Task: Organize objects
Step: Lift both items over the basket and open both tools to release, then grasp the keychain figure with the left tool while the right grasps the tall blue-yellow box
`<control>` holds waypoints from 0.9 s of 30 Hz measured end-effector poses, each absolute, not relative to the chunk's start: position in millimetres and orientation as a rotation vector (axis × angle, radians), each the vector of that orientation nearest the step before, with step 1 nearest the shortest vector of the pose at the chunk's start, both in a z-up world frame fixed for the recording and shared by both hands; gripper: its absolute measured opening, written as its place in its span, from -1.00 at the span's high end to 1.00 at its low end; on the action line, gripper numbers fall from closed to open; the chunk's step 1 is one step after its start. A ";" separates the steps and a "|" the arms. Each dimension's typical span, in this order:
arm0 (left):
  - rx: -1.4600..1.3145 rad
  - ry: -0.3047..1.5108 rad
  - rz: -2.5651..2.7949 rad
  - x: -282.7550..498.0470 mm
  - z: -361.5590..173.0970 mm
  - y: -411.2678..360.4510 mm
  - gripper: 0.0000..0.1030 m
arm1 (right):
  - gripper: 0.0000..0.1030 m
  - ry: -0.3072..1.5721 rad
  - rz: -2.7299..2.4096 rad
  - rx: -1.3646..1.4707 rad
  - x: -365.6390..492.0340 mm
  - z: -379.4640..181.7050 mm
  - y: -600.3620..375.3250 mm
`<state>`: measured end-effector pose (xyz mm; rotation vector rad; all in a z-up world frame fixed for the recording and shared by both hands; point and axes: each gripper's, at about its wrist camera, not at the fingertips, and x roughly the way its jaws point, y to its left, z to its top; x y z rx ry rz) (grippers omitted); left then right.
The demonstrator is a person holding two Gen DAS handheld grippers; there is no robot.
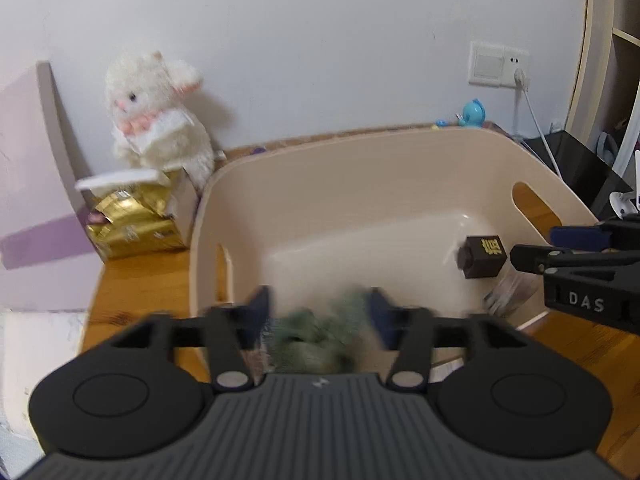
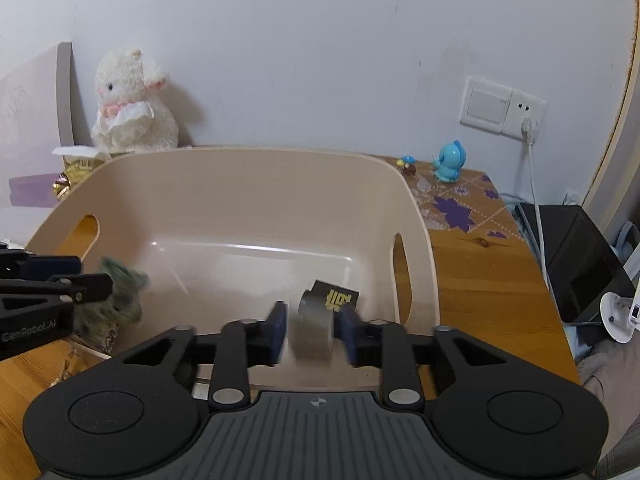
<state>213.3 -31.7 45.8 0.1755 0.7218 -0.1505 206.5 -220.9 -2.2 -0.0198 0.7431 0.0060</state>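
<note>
Nearest in the left wrist view, the left gripper (image 1: 318,316) hangs over the near rim of the cream plastic storage bin with oval handle cut-outs (image 1: 400,160), its blue-padded fingers spread apart. A blurred, fuzzy grey-green soft object (image 1: 316,336) lies between them, and the pads do not appear to press on it, though the blur makes contact hard to judge. In the right wrist view, the right gripper (image 2: 312,330) is likewise parted above the bin's near edge. A dark brown box with gold characters on its side (image 2: 334,298), with a blurred grey cylindrical part below it, sits in the gap between the pads; there is space at the left pad, while contact at the right pad cannot be told. The left wrist view shows the same box low inside the bin toward its right side, just beyond the right gripper's fingertip, while the fuzzy object is at the bin's near left corner. The bin stands on an orange-brown wooden tabletop (image 2: 480,264). Beyond it, to the left, crumpled gold foil packaging (image 1: 132,224) lies beside a white plush rabbit with pink trim (image 1: 156,112) leaning on the white wall. To the right, a small blue toy figure (image 2: 450,162) stands near a white wall socket panel (image 2: 502,106).
</note>
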 end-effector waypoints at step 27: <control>0.183 0.699 -0.155 117.7 27.8 49.3 -0.88 | -0.99 0.775 0.127 0.063 120.7 -10.1 -181.3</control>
